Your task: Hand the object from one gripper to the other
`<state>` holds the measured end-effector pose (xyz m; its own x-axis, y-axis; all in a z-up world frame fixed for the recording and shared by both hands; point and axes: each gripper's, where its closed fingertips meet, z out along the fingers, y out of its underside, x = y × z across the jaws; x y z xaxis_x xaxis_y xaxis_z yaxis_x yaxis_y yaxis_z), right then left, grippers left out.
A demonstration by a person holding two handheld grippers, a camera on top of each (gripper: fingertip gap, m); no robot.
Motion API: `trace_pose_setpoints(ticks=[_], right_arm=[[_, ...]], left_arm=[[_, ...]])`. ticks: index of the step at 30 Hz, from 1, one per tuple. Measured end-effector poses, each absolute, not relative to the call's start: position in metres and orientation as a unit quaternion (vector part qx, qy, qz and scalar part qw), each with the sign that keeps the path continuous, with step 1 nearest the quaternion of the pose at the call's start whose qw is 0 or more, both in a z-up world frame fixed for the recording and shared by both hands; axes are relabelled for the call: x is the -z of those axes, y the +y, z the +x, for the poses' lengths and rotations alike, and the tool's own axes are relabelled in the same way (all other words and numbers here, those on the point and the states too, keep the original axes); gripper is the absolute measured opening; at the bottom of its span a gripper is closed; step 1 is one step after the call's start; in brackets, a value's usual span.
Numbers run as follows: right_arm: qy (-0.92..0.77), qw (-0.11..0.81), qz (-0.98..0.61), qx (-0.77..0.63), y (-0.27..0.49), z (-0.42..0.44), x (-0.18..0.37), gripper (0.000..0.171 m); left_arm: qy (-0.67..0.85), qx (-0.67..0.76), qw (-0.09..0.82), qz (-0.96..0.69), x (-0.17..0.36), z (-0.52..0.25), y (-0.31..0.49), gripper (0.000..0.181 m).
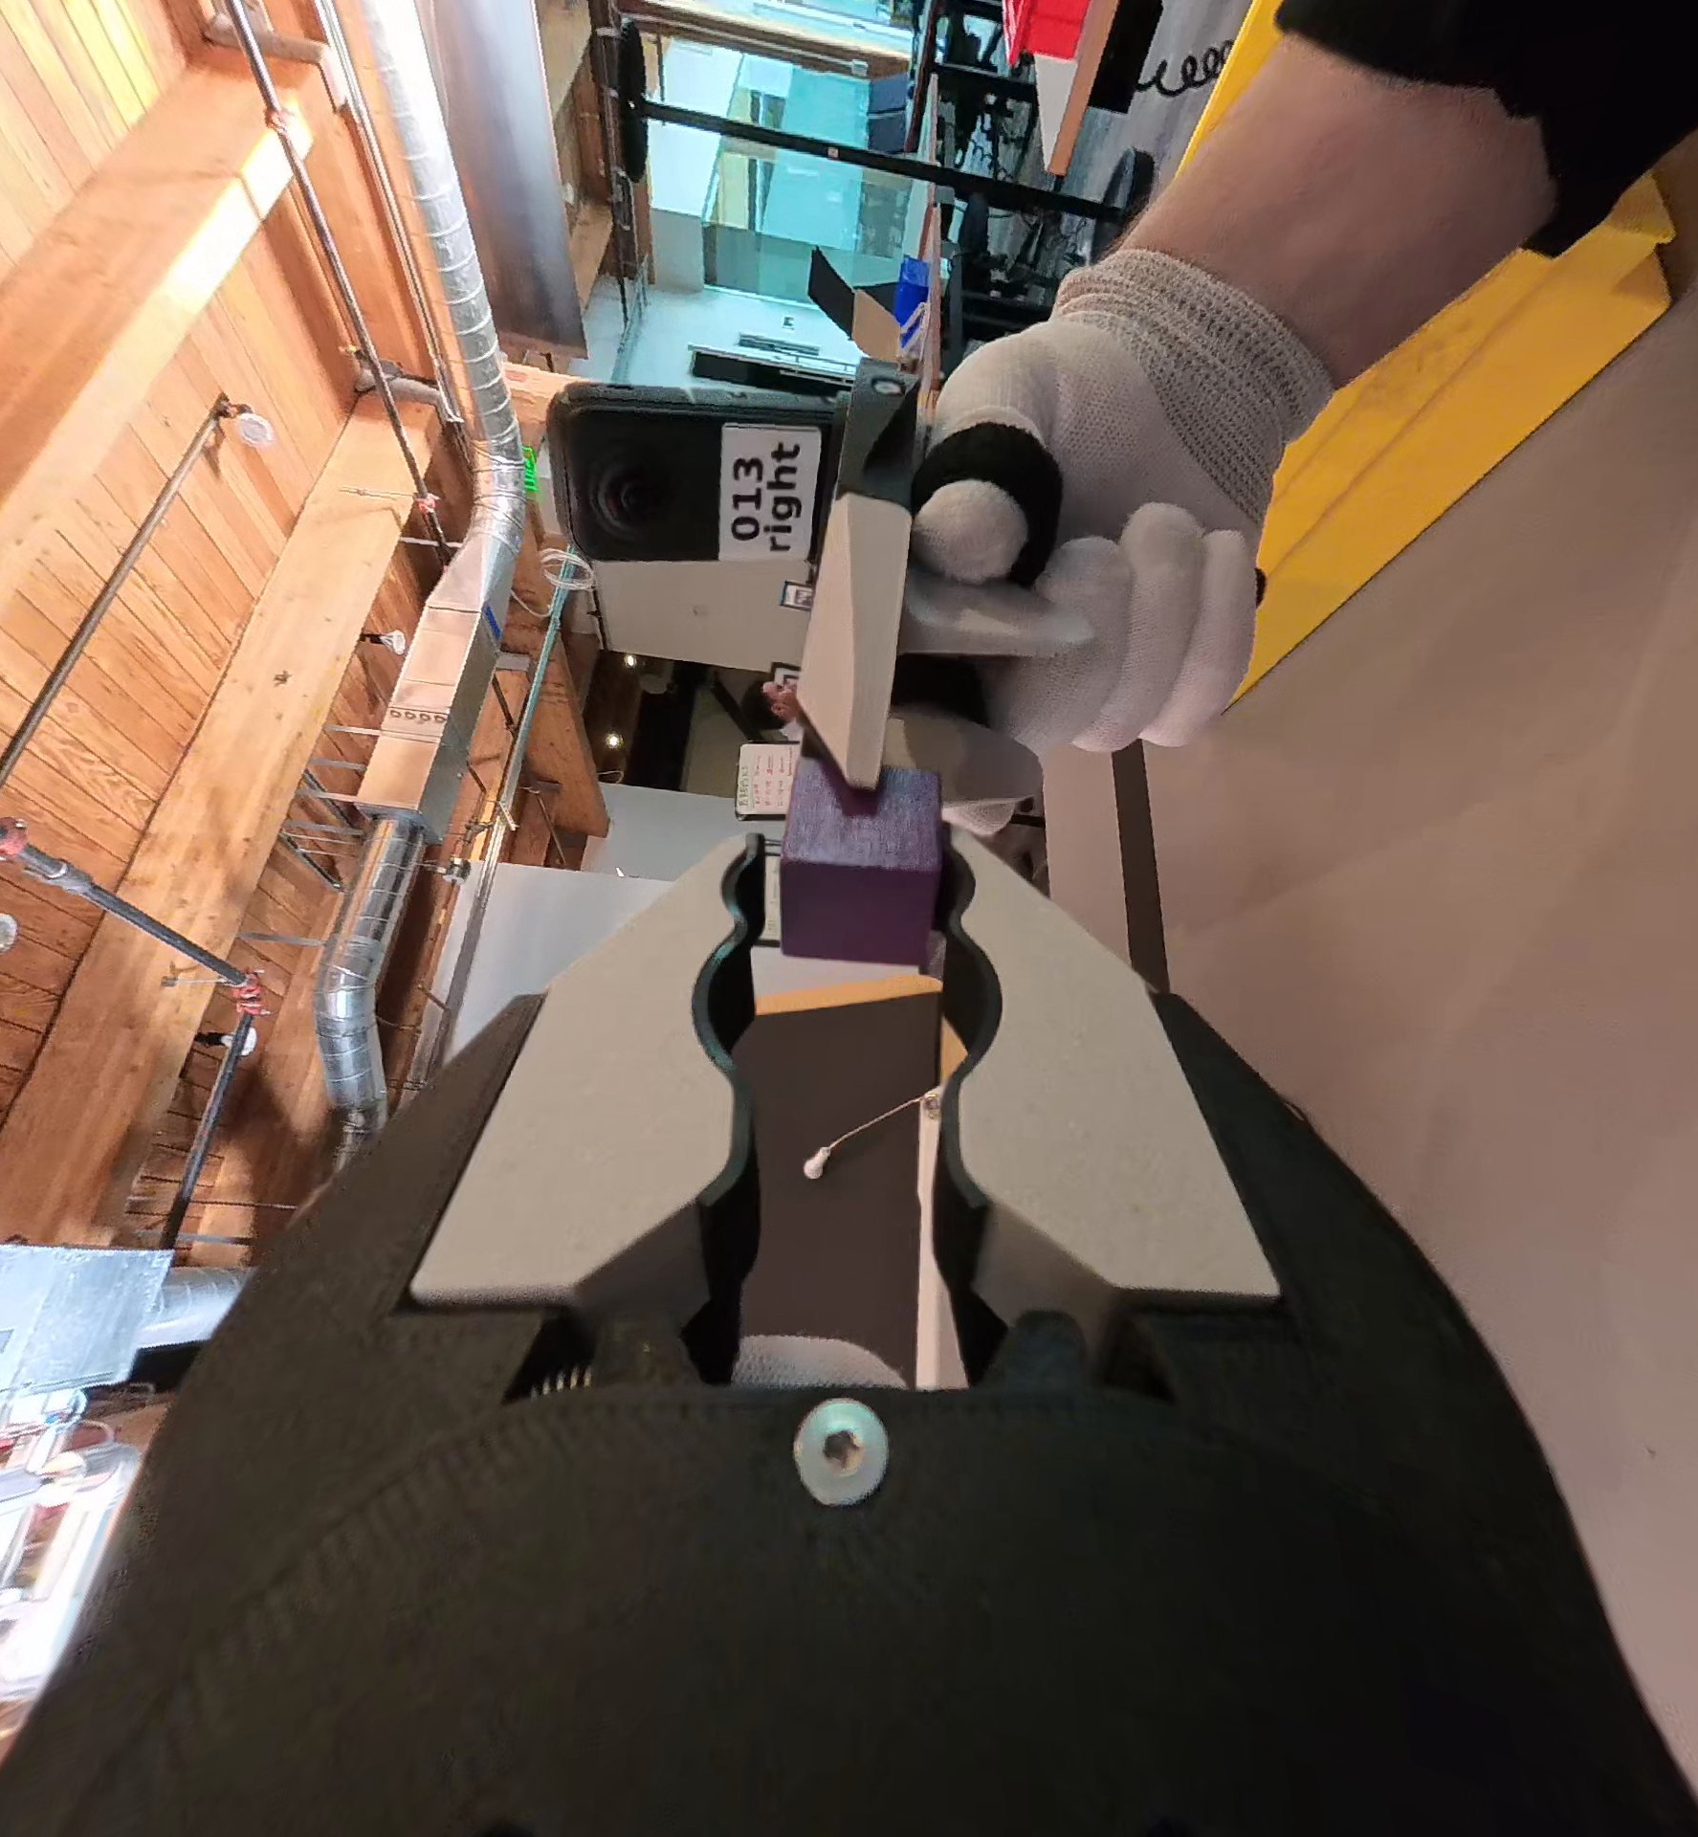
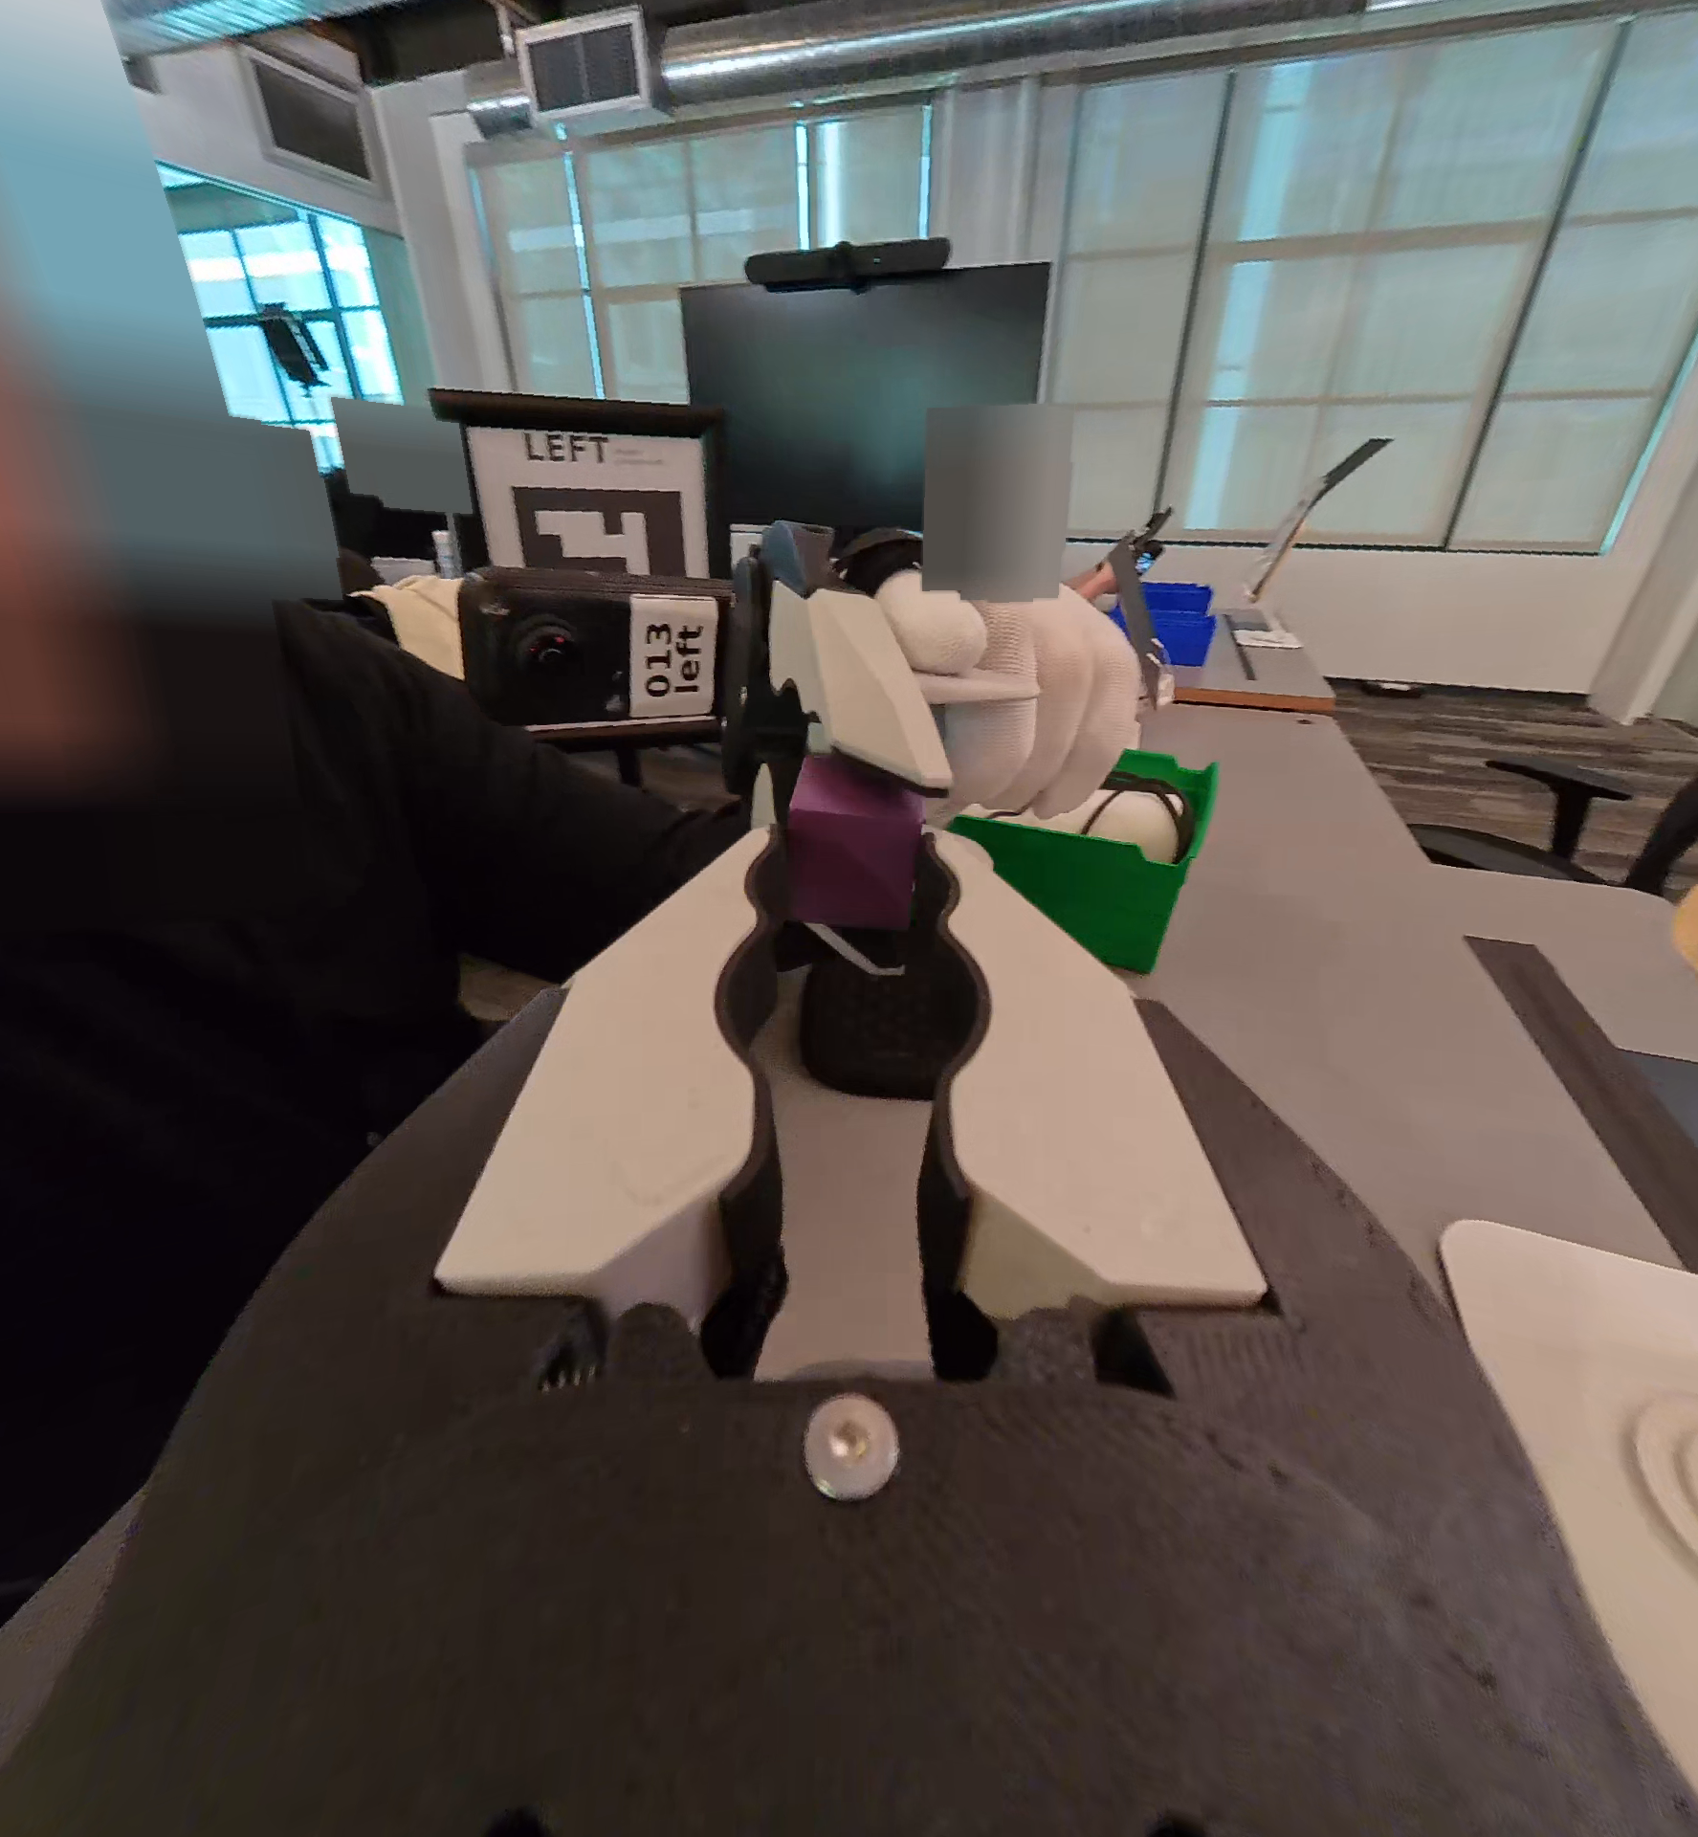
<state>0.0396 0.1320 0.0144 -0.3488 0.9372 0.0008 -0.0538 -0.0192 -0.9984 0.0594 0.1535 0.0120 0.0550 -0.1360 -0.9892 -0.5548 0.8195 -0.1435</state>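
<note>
While held mid-air between both grippers, purple cube (image 1: 859,875) pinched by left gripper (image 1: 850,890) and right gripper (image 2: 850,875), both closed. Likely light, rigid, smooth; grip flat opposite faces.

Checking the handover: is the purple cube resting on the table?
No, the purple cube is held in the air between both grippers' fingertips, above the grey table.

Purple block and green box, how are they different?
The purple block hangs in the air, pinched by the left gripper and right gripper; the green box sits on the grey table. The purple block is a closed cube; the green box is open on top, with white and black things inside. Both have flat sides and straight edges.
</note>
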Motion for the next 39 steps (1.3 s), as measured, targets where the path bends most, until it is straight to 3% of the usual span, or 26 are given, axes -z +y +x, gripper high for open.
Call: trace_pose_setpoints(ticks=[12,19,22,24,27,37,39], right_arm=[[-0.577,0.387,-0.377,-0.613,0.122,0.043,-0.01,0.023],[-0.553,0.421,-0.399,-0.598,0.137,0.038,-0.016,0.024],[-0.537,0.443,-0.417,-0.584,0.147,0.037,-0.019,0.031],[-0.508,0.483,-0.448,-0.555,0.167,0.034,-0.024,0.047],[-0.49,0.521,-0.495,-0.493,0.188,0.032,-0.022,0.05],[-0.435,0.587,-0.596,-0.334,0.223,0.007,-0.013,0.039],[-0.435,0.59,-0.598,-0.324,0.223,0.004,-0.011,0.026]], left_arm=[[0.687,-0.145,0.668,-0.248,-0.006,0.064,0.143,0.026],[0.669,-0.163,0.672,-0.274,-0.011,0.057,0.157,0.026],[0.658,-0.172,0.675,-0.286,-0.015,0.054,0.163,0.026],[0.638,-0.189,0.679,-0.31,-0.02,0.049,0.175,0.026],[0.602,-0.233,0.676,-0.355,-0.025,0.033,0.203,0.026],[0.548,-0.36,0.64,-0.401,-0.017,0.016,0.245,0.026],[0.541,-0.372,0.634,-0.408,-0.015,0.014,0.249,0.026]])
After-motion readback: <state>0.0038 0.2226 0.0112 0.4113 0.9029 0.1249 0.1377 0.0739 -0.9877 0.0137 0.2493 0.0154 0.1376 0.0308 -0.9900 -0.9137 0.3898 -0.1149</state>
